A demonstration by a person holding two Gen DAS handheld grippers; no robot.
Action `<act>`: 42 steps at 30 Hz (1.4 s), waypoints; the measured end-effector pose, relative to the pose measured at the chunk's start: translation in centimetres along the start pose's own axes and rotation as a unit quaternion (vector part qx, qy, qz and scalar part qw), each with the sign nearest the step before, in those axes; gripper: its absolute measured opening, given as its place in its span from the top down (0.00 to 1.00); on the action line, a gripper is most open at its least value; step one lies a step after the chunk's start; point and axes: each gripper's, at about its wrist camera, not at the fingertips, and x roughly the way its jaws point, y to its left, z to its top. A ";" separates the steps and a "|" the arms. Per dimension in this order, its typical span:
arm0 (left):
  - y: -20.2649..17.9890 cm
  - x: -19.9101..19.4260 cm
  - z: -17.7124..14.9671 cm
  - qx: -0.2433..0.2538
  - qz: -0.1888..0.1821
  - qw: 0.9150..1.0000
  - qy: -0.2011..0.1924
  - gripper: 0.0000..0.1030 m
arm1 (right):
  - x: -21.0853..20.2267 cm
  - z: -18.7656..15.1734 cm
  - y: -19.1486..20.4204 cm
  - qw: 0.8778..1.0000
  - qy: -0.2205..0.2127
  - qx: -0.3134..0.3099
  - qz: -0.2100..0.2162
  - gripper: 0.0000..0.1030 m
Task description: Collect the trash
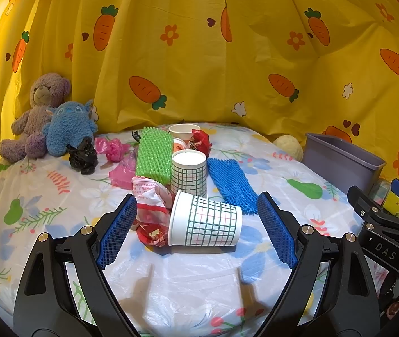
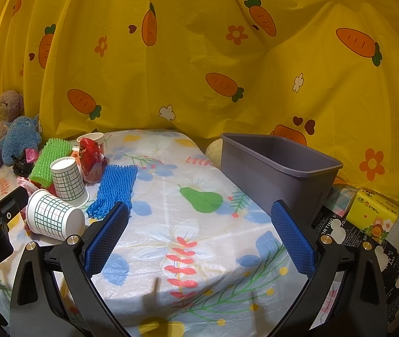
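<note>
While both tools hang idle over the table, the left hand-held gripper (image 1: 196,230) stands released, its blue pads spread wide to either side of a tipped paper cup (image 1: 205,221) lying at the centre of the left wrist view, mouth toward the left, without touching it. The right hand-held gripper (image 2: 199,236) is likewise released and empty, with only bare flowered table cover (image 2: 199,252) between its pads.

Just beyond the tipped cup stands an upright checked cup (image 1: 189,172), with a crumpled red-and-white wrapper (image 1: 151,213) at its left. Farther back lie a green foam net (image 1: 154,154), a blue foam net (image 1: 231,184), a red wrapper (image 1: 200,140), pink bags (image 1: 112,147) and a black bag (image 1: 82,156).

Judging by this, the task sits at its first pick: nothing is yet gathered. The next move calls for easing the left pads forward around the tipped cup and closing gently, since thin paper will likely crush.

A grey bin (image 2: 278,168) waits at the right of the right wrist view, at the table's edge; what shows of its inside looks empty.
</note>
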 end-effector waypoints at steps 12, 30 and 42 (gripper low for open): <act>-0.3 0.0 -0.2 0.001 0.000 1.000 0.000 0.16 | 0.2 -0.2 -0.5 1.000 0.002 0.001 0.001 0.05; -0.2 0.0 -0.2 -0.003 -0.002 1.000 0.003 0.16 | 0.2 -0.2 -0.6 1.000 0.001 -0.002 -0.001 0.05; 0.8 1.4 -0.5 -0.004 -0.006 1.000 0.018 0.16 | 1.0 -0.5 -0.1 1.000 0.002 -0.006 0.009 0.05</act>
